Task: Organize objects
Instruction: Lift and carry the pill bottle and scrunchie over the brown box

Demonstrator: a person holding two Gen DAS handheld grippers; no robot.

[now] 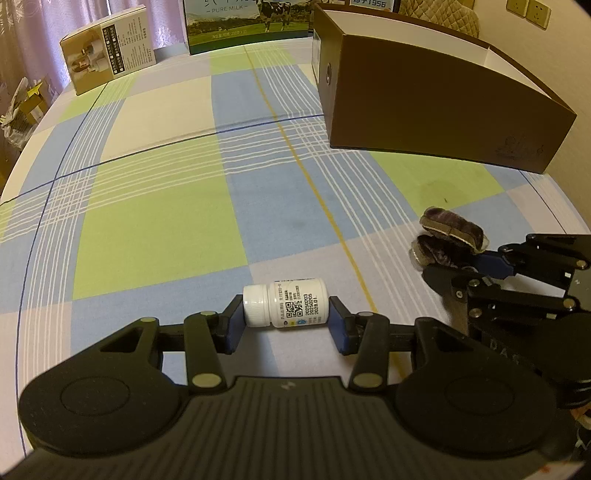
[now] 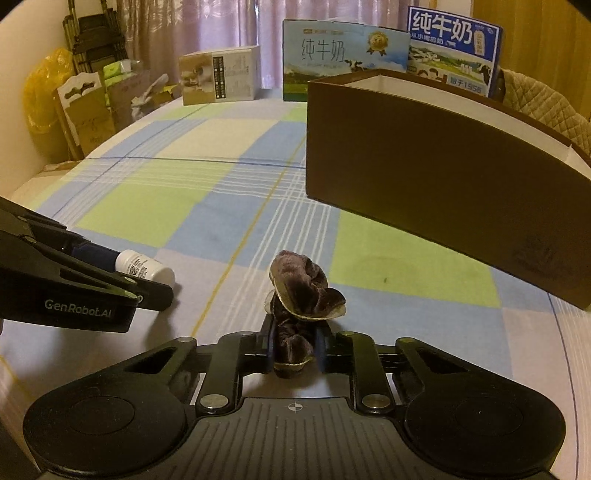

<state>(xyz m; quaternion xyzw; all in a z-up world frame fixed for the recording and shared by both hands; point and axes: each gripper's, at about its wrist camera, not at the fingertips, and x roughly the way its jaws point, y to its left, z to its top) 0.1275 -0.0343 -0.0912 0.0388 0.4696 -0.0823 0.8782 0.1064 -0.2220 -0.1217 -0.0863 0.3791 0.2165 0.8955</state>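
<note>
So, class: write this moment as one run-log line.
left hand-held gripper: shut on white bottle | right hand-held gripper: shut on purple scrunchie | brown box: open, ahead

Both wrist cameras sit low and close over the cloth [image 1: 155, 221], looking forward along their fingers toward the brown box [image 1: 443, 103]. Each sees the other gripper beside it: the right gripper [image 1: 439, 243] in the left view, the left gripper [image 2: 147, 284] in the right.

A checked tablecloth [image 1: 159, 229] in green, blue and cream covers the table. At its far edge stand a small beige carton [image 2: 219, 75] and two milk cartons [image 2: 345, 61], with pink curtains [image 2: 207, 26] behind them. Yellow bags and cardboard [image 2: 48, 99] are piled on the left.
</note>
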